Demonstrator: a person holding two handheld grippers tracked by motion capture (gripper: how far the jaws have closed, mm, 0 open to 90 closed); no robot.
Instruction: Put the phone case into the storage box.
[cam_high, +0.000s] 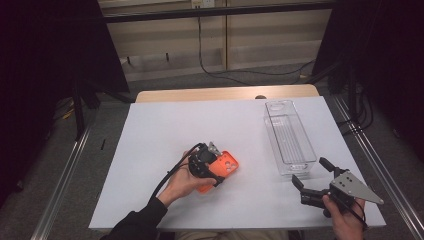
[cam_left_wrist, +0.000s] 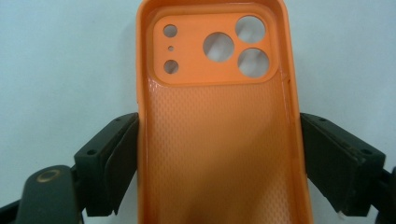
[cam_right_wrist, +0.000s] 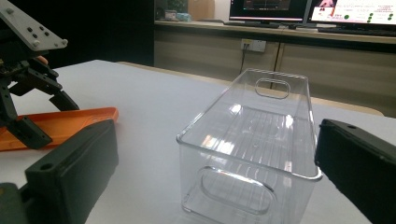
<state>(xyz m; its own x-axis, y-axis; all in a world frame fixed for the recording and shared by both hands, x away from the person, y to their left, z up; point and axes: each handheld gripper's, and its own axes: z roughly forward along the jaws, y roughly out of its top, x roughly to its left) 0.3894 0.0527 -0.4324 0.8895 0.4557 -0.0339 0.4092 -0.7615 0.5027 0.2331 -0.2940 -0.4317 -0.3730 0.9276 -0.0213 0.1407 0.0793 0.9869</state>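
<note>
White sheeting (cam_high: 165, 150) covers the table, with grey floor and cables seen beyond. Near its middle, an orange phone case (cam_high: 224, 167) is lain flat, inner side up, and is clasped across its width by the left gripper (cam_high: 209, 165), reached forward from a dark sleeve. The right gripper (cam_high: 312, 176) is held low at the near right corner, jaws spread wide and empty, pointed at a clear plastic bin (cam_high: 289, 136).

Orange phone case (cam_left_wrist: 219, 140), dimpled texture inside; clear ribbed bin (cam_high: 289, 136) at 2 o'clock; white desk (cam_high: 165, 130); black hand-held gripper (cam_right_wrist: 219, 186).
</note>
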